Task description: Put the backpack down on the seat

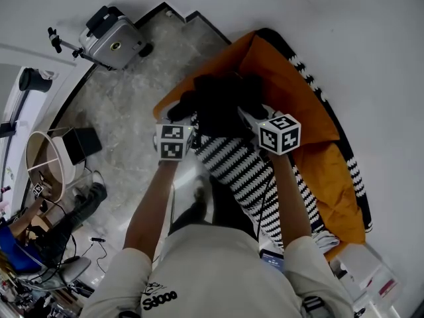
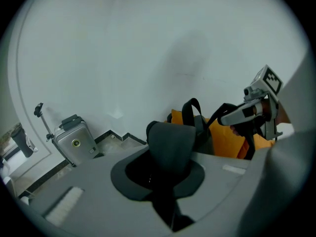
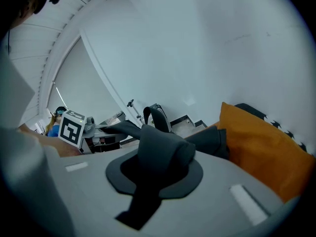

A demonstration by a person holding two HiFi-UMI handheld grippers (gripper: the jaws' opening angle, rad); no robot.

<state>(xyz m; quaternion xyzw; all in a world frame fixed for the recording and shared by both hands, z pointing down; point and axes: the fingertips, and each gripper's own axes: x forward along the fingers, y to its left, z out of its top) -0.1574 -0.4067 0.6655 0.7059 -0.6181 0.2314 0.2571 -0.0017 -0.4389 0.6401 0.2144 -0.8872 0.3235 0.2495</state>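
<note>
backpack (image 1: 222,105), black and slumped, is over the front edge of the orange seat (image 1: 298,98), with the white wall (image 1: 358,32) just behind. its lower part overlaps a black-and-white striped cloth (image 1: 235,164) that hangs off the seat toward the person. from above i cannot tell whether its whole weight is down on the cushion.

the person stands close in, both arms stretched forward. the left gripper (image 1: 180,116) is at the bag's left side. the right gripper (image 1: 257,114) is at its right side, with the marker cubes (image 1: 173,141) level with each other.

in the left gripper view the jaws are pressed together on a fold of dark backpack fabric (image 2: 170,149), which stands up out of them. beyond it are the bag's strap loops (image 2: 193,113) against the orange seat.

in the right gripper view a bunched fold of the same dark fabric (image 3: 160,152) sits between the jaws, and they look closed on it. the orange seat rises to the right.

a silver suitcase (image 1: 112,42) stands on the grey marbled floor (image 1: 132,105) well off to the left.
</note>
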